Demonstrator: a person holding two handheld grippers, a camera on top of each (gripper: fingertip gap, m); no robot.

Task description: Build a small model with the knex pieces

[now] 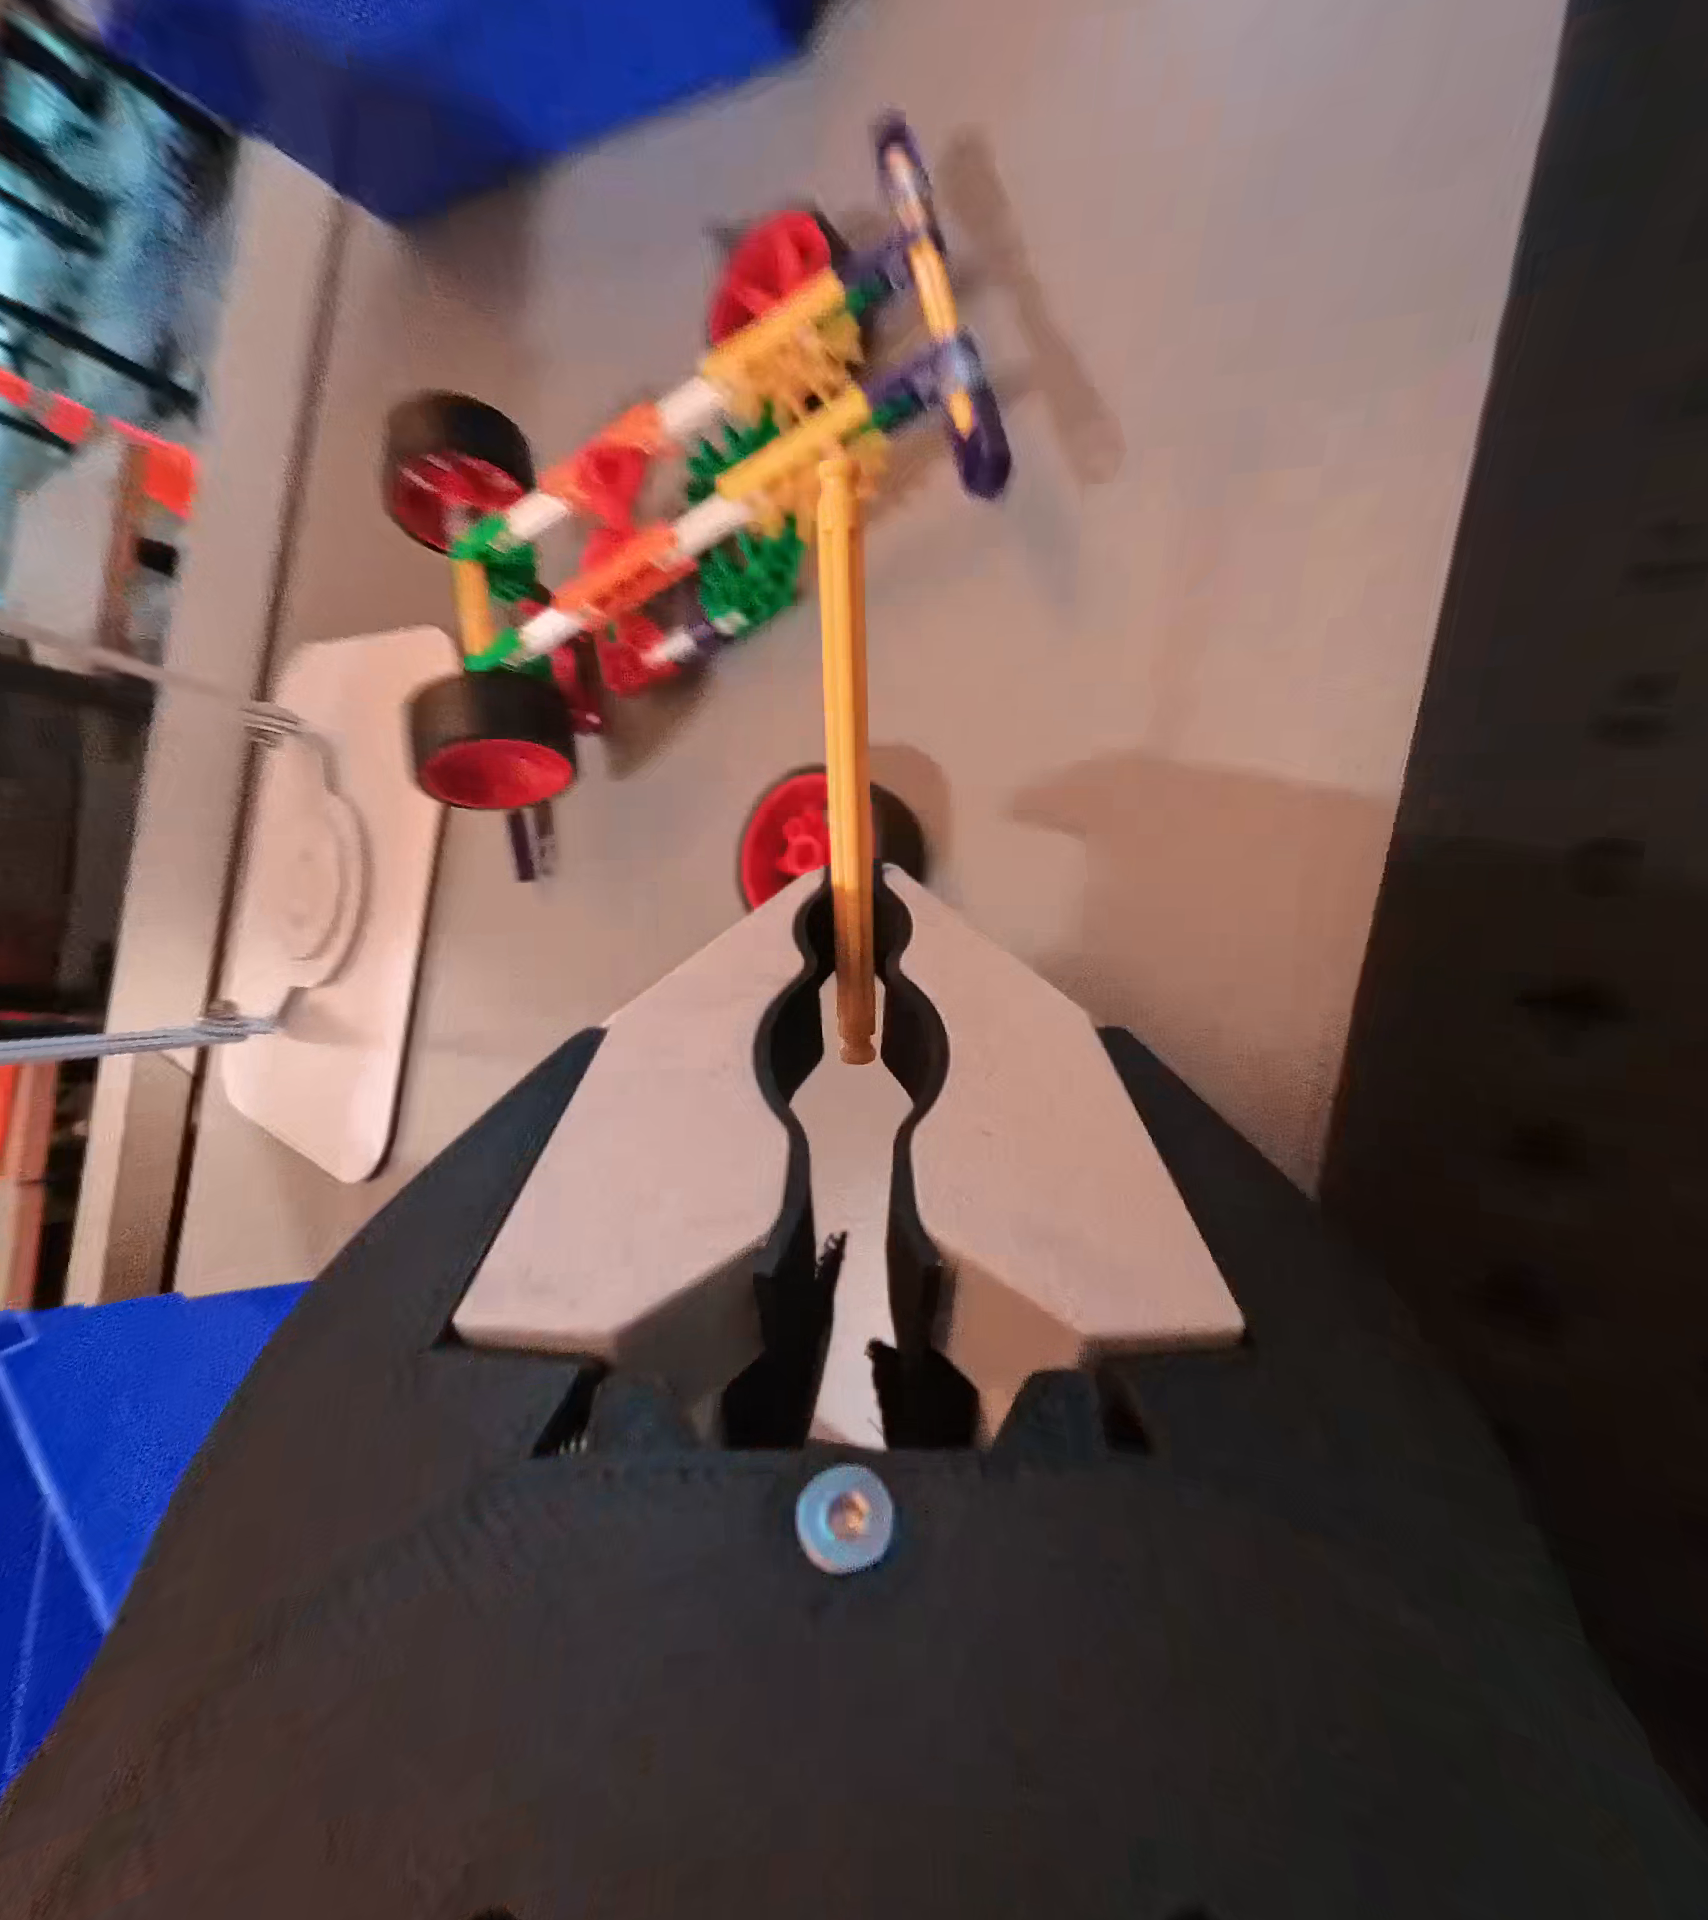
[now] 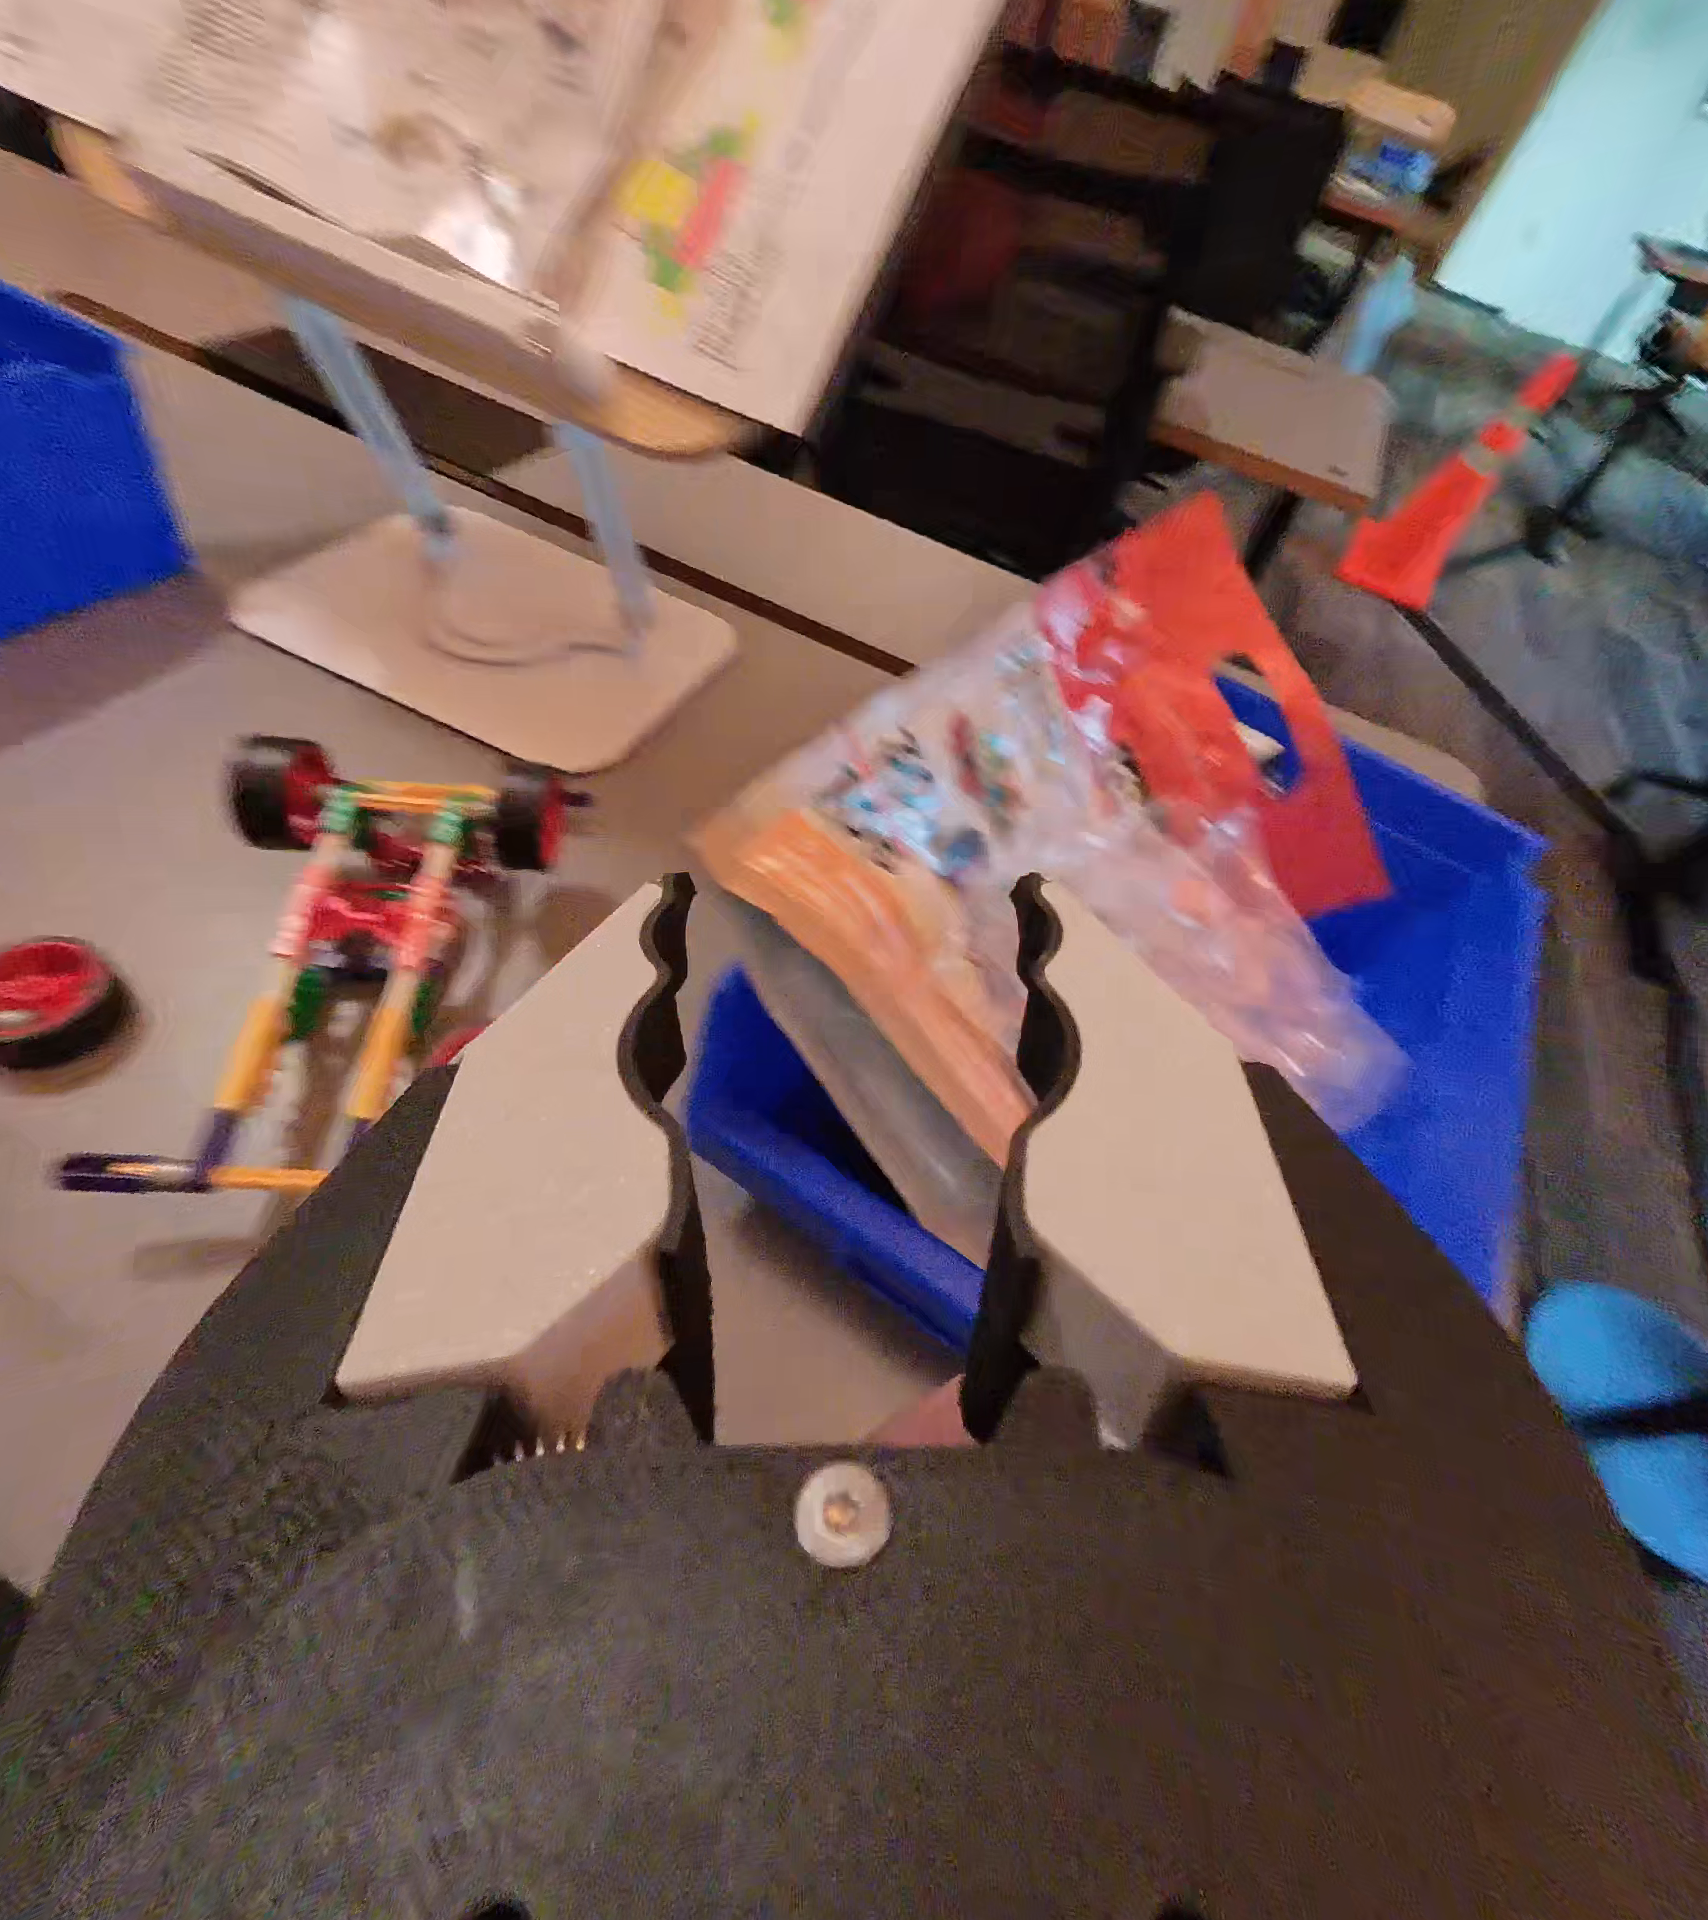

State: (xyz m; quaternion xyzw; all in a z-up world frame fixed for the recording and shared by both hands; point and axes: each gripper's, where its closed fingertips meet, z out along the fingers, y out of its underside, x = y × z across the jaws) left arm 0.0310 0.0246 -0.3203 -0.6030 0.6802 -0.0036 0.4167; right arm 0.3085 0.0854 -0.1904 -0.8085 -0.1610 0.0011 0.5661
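My left gripper [image 1: 852, 883] is shut on a long yellow rod [image 1: 845, 675] whose far end reaches the yellow connectors of a colourful toy car frame [image 1: 663, 520] lying on the grey table [image 1: 1193, 623]. A loose red wheel with a black tyre [image 1: 798, 840] lies just beyond the fingertips. My right gripper [image 2: 855, 894] is open and empty, above a blue bin [image 2: 1432, 935] holding a clear plastic bag with an orange and red card [image 2: 1089, 790]. The toy car frame [image 2: 362, 935] and the loose wheel [image 2: 34, 1003] lie to its left.
A white stand base [image 2: 486, 634] carries a tilted board with a printed sheet [image 2: 517, 177]. Another blue bin [image 2: 8, 457] sits at the far left; blue bins [image 1: 50, 1507] also show in the left view. An orange cone [image 2: 1442, 499] and blue stool [image 2: 1650, 1423] are off the table. The grippers' ends are close to 30 centimeters from one another. To reach the loose wheel [image 2: 34, 1003] in a straight line is about 4 centimeters for my left fingers, about 25 centimeters for my right.
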